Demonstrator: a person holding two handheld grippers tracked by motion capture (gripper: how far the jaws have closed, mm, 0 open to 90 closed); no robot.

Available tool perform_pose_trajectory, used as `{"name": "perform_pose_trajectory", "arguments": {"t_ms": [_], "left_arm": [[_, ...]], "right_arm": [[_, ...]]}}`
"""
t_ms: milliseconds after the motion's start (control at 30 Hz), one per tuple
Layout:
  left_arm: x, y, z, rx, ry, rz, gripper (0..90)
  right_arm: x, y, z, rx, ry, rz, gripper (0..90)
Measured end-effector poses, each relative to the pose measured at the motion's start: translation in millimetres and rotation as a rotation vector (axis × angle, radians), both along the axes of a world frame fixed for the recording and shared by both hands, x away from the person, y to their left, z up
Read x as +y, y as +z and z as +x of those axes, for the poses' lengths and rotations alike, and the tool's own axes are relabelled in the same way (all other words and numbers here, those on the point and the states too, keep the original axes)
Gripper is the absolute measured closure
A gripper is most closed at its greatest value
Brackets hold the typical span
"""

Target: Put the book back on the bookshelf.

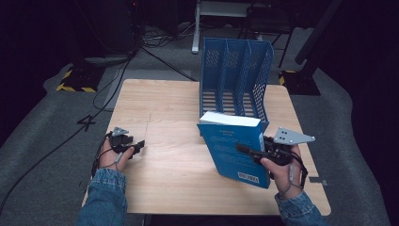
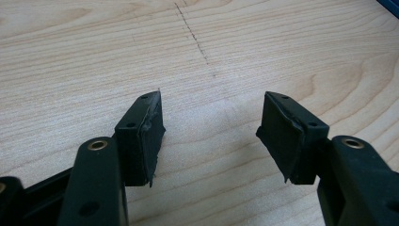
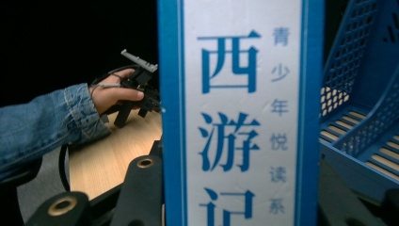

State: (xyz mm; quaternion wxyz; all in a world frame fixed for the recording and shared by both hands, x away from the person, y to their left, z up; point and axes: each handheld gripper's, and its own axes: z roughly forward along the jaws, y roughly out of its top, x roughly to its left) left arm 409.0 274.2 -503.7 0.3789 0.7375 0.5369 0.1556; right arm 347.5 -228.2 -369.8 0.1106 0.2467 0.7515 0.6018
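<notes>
**Holding the blue book upright in front of the file rack**

Gripping the blue book (image 1: 234,147) with my right gripper (image 1: 249,151), I have its jaws clamped on the book's right-hand part, one jaw lying across the front cover in the high view. The book is tilted, its white page block uppermost, its lower corner near the table (image 1: 164,188) in front of me. In the right gripper view the spine (image 3: 242,113) stands straight up between my jaws, white with blue edges and blue Chinese characters, so close that the pads themselves are hidden behind it. Just behind the book stands the blue file rack (image 1: 235,77) with its perforated dividers, at the far side of the table; whether book and rack touch I cannot tell.

My left gripper (image 1: 139,146) rests near the table's left edge, well apart from the book. Its jaws stand released, with bare wood between the pads (image 2: 150,136) and nothing in them.
</notes>
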Motion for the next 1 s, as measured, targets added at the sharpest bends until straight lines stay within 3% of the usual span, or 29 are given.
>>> {"name": "perform_pose_trajectory", "arguments": {"t_ms": [167, 300, 567, 733, 1000], "left_arm": [[-6.4, 0.1, 0.1, -0.010, 0.030, 0.034, 39.5], [-20.3, 0.0, -0.3, -0.030, 0.029, 0.158, 37.5], [-25.4, -0.1, 0.1, -0.026, 0.048, 0.156, 34.6], [-25.4, -0.2, -0.1, -0.026, 0.048, 0.155, 34.6], [-27.2, -0.1, -2.3, -0.025, 0.070, 0.158, 34.7]], "right_arm": [[-14.8, -4.5, 8.2, 0.025, -0.039, 0.045, 62.3], [-21.3, -5.3, 11.6, 0.020, -0.079, 0.040, 62.3], [-17.2, 0.1, 12.2, -0.008, -0.102, 0.004, 62.2], [-6.4, 11.0, 19.8, -0.028, -0.077, 0.000, 62.3], [15.6, 37.8, 39.9, -0.073, -0.031, 0.038, 62.2]]}}
